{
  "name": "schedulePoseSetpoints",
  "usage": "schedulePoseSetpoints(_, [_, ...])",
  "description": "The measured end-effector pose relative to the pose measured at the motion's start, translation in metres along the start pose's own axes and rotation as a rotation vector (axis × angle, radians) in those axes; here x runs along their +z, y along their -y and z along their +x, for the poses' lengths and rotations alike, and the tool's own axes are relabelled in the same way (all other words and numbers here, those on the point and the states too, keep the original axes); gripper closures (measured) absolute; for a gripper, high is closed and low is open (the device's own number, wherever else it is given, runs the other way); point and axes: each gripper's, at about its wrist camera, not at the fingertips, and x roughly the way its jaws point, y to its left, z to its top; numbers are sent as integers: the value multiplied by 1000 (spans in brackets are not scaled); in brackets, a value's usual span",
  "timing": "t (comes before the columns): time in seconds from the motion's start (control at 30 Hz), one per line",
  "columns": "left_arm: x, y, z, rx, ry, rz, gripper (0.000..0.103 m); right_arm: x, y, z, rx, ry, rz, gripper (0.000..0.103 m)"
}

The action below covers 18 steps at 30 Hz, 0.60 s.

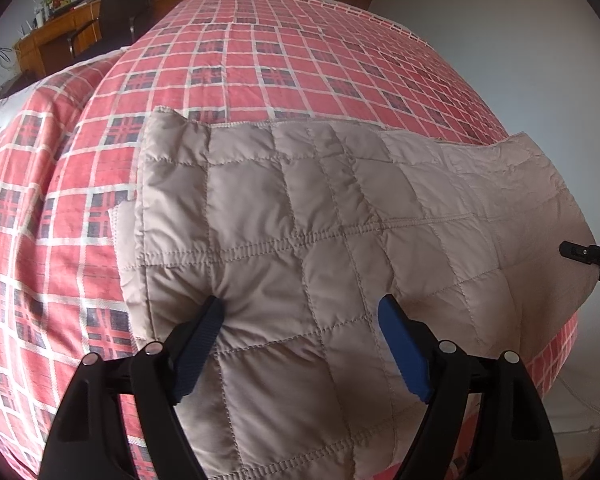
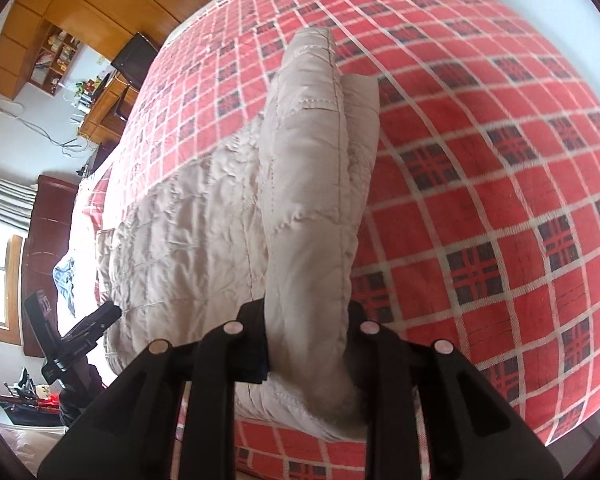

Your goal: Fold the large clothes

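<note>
Beige quilted padded jacket [image 1: 300, 216] lay across red plaid bed [image 1: 260, 60], long axis crosswise. Left tool [image 1: 300, 320] spread wide over near hem; right tool [image 2: 308, 344] clamped on raised fold.

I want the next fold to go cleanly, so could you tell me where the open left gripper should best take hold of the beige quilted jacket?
Probably the near hem of the beige quilted jacket, where it hangs over the edge of the plaid bed. The left gripper already has its jaws spread over that hem, so come straight in from the bedside. The right gripper holds a bunched fold at the other end.
</note>
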Motion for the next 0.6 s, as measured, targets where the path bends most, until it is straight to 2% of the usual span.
schedulePoseSetpoints(0.13, [0, 1, -1, -2, 0, -3, 23, 3, -30, -16, 0, 28, -80, 82])
schedulePoseSetpoints(0.3, [0, 1, 0, -5, 0, -5, 23, 3, -87, -28, 7, 49, -232, 82])
schedulePoseSetpoints(0.6, [4, -7, -7, -54, -5, -30, 22, 3, -150, -1, 5, -13, -371, 82])
